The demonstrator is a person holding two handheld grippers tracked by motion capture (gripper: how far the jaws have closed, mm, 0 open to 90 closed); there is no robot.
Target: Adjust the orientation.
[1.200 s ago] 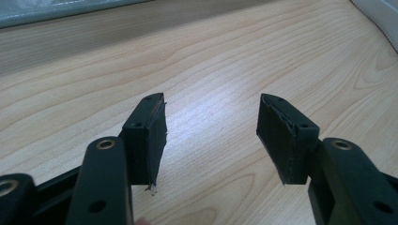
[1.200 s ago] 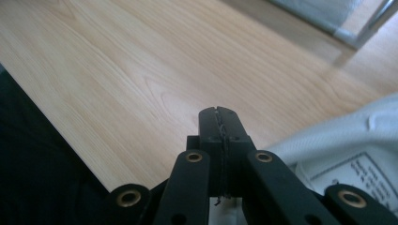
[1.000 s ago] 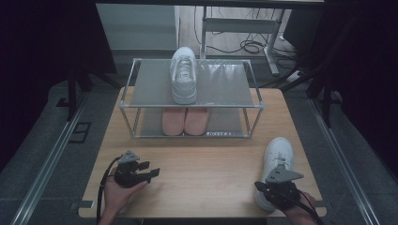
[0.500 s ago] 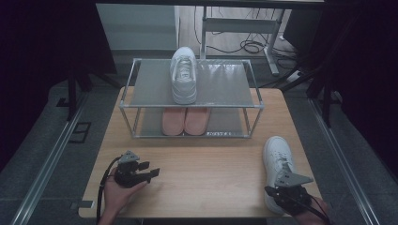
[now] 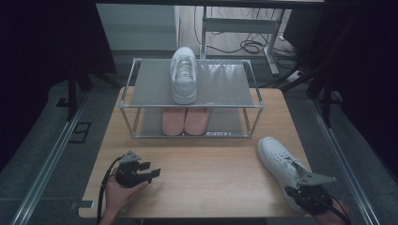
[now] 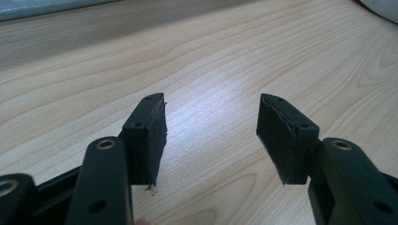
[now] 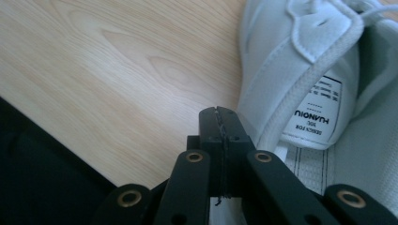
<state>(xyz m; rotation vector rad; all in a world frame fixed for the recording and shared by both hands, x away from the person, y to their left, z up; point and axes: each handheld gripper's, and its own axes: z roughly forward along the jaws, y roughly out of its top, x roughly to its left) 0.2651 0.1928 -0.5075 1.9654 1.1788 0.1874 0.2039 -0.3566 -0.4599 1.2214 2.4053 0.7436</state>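
Right gripper (image 5: 307, 190) sits at the table's near right corner, jaws pressed together with nothing between them; in the right gripper view the closed tips (image 7: 219, 123) lie against the outer side of the white sneaker (image 5: 281, 166), by its collar and tongue label. That sneaker lies on the wooden table (image 5: 211, 173), toe pointing toward the rack. Left gripper (image 5: 141, 172) rests at near left, jaws spread wide over bare wood, holding nothing. Between the grippers and the far edge stands a two-tier metal rack (image 5: 192, 101): a second white sneaker (image 5: 183, 75) on its top shelf, a pink pair (image 5: 185, 120) on the lower shelf. Open tabletop lies between the near sneaker and the rack front.
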